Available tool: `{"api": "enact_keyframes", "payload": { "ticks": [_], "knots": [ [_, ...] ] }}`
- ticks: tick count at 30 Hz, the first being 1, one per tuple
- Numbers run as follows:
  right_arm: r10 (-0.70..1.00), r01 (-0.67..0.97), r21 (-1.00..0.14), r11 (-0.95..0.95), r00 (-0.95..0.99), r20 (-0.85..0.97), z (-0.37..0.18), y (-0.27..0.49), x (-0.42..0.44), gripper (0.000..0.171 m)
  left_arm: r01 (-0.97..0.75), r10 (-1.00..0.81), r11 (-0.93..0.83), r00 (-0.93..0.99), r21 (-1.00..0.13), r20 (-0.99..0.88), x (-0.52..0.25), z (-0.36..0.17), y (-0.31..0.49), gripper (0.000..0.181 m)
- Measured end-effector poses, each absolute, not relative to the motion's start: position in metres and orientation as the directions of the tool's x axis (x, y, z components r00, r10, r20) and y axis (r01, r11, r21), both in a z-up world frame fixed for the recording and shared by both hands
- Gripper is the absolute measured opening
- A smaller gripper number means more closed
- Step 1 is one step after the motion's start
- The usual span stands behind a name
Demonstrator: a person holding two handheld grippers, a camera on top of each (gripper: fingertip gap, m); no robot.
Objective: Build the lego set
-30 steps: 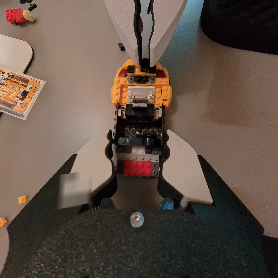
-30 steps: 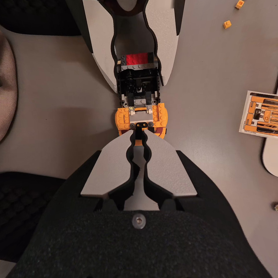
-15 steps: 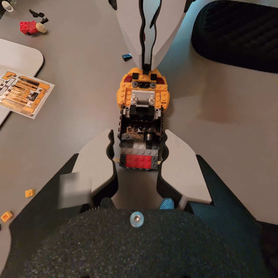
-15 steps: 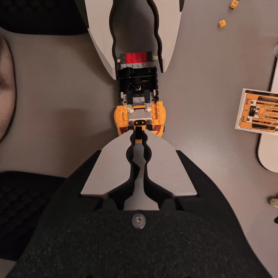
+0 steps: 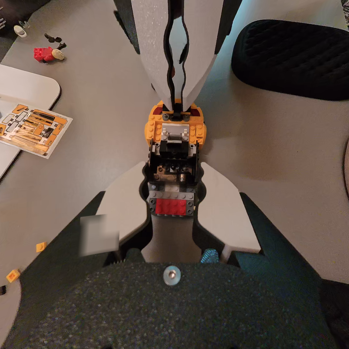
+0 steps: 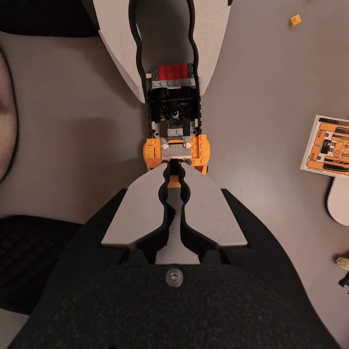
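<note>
A Lego car [image 5: 174,132] lies on the grey table, with an orange end, a black middle and a red brick [image 5: 171,206] at the near end. My left gripper [image 5: 173,166] is shut on the car's black and grey sides near the red brick. My right gripper [image 5: 177,108] comes in from the far side and is shut on a small black piece [image 5: 177,115] on the orange end. In the right wrist view my right gripper [image 6: 174,166] pinches that black piece [image 6: 173,169] against the car [image 6: 200,149], and the left gripper [image 6: 172,98] clasps the far end.
A sticker sheet [image 5: 32,130] lies at the left, partly on a white board [image 5: 28,85]; the sheet also shows in the right wrist view [image 6: 328,147]. A red figure part [image 5: 43,53] and small orange pieces [image 5: 41,246] lie loose. A black cushion [image 5: 292,62] is at the far right. Tip to tip, the grippers are about 6 centimeters apart.
Half a second ago my left gripper's fingers stood apart from the car's rear; now they press its sides again. The right gripper has kept its hold on the black piece.
</note>
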State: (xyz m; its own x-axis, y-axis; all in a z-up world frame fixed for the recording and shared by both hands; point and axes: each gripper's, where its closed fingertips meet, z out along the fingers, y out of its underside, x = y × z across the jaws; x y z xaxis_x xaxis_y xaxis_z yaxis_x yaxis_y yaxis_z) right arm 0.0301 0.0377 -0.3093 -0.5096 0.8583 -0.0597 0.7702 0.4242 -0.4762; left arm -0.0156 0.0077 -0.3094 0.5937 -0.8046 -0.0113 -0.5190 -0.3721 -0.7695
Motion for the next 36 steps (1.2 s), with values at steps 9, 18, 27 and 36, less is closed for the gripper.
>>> {"api": "enact_keyframes", "payload": {
  "ticks": [9, 18, 27, 36],
  "knots": [
    [0.855, 0.799, -0.430, 0.419, -0.507, -0.110, -0.310, 0.040, 0.033, 0.007, -0.500, -0.810, -0.345, 0.586, -0.795, -0.017, -0.007, -0.303, 0.010, 0.043],
    [0.846, 0.786, -0.473, 0.399, -0.514, -0.141, -0.309, 0.040, 0.033, 0.007, -0.580, -0.868, -0.322, 0.496, -0.749, -0.011, 0.020, -0.305, 0.035, 0.029],
    [0.840, 0.758, -0.539, 0.367, -0.520, -0.159, -0.309, 0.039, 0.032, 0.007, -0.604, -0.893, -0.335, 0.449, -0.723, 0.039, 0.034, -0.314, 0.042, 0.011],
    [0.836, 0.743, -0.562, 0.364, -0.526, -0.155, -0.309, 0.039, 0.034, 0.007, -0.602, -0.887, -0.374, 0.455, -0.706, 0.081, 0.033, -0.316, 0.041, 0.008]
  ]
}}
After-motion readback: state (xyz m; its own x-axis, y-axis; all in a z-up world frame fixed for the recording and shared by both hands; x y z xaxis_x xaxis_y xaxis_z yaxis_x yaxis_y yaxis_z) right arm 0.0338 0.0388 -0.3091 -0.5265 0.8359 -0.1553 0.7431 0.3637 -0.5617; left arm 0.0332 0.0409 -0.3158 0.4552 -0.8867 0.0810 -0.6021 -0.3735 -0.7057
